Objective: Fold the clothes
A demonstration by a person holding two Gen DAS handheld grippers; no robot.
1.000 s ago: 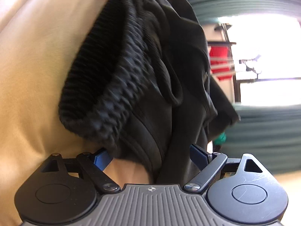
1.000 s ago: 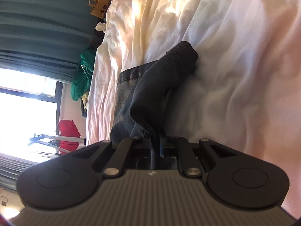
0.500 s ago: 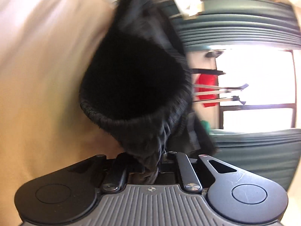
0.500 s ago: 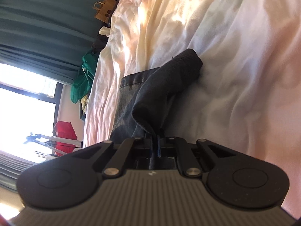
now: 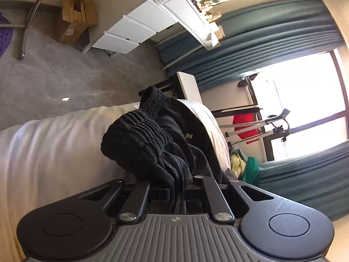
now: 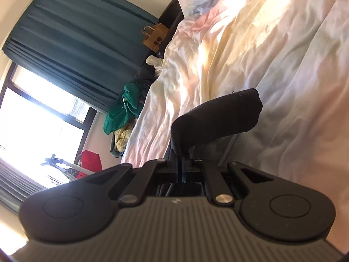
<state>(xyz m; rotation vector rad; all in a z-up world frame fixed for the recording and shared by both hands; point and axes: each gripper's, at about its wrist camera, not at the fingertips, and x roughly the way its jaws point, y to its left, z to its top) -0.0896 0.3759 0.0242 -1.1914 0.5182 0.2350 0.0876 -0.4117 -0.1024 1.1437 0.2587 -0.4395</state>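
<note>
A black garment with a ribbed knit band (image 5: 141,144) lies bunched on a bed with a white sheet (image 5: 54,152). My left gripper (image 5: 181,181) is shut on the ribbed band, which bulges up in front of the closed jaws. In the right wrist view another part of the black garment (image 6: 218,115) folds over above the cream bedding (image 6: 272,54). My right gripper (image 6: 180,166) is shut on a thin edge of this cloth. The fingertips of both grippers are hidden by the fabric.
A white drawer unit (image 5: 135,28) and a cardboard box (image 5: 76,17) stand on the grey carpet beyond the bed. Teal curtains (image 6: 76,39) frame a bright window. A pile of green and yellow clothes (image 6: 124,113) and a paper bag (image 6: 154,37) sit beside the bed.
My left gripper was open around the garment, then closed on the ribbed band and swung, so the room now shows. My right gripper stayed shut on the cloth and lifted it slightly.
</note>
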